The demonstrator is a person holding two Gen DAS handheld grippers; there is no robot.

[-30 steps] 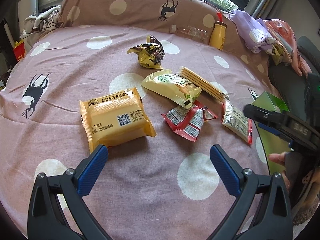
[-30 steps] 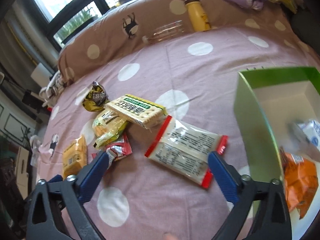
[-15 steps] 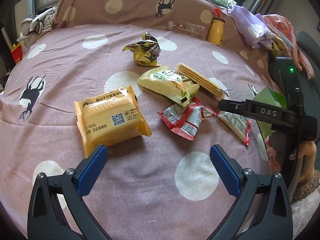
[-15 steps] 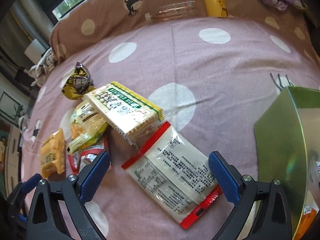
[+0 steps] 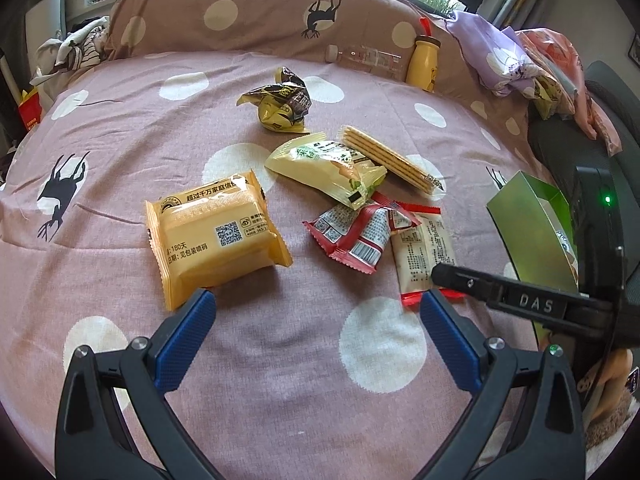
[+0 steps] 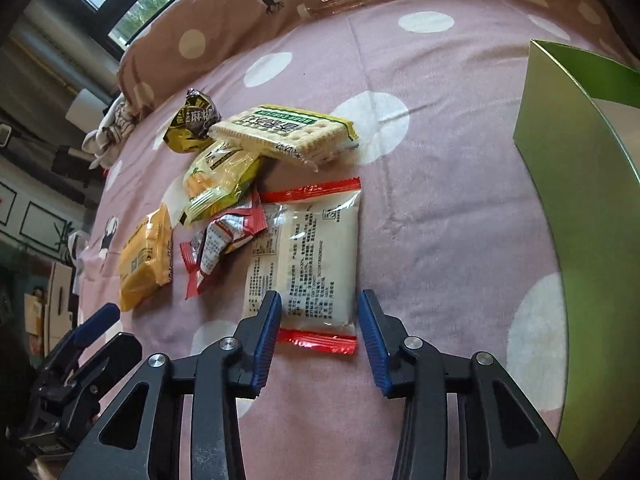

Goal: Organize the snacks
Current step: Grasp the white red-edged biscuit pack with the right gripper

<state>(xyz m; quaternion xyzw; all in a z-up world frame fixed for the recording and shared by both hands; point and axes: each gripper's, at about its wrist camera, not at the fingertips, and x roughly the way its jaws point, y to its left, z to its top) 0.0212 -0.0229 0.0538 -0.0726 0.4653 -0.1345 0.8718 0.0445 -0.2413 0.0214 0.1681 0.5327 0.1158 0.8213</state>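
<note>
Closing, the right tool (image 6: 318, 320) straddles the red-edged white packet (image 6: 308, 256).

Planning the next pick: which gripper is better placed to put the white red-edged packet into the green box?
Right. The right gripper already straddles the white red-edged packet, its jaws just closing, beside the green box. The left gripper hangs open over bare cloth.

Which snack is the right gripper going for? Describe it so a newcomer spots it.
On the polka-dot bedspread, beside the green box, lies a snack pile. It is the flat white packet nearest the box, between the closing right gripper pads: the only one with red strips at both ends.
</note>
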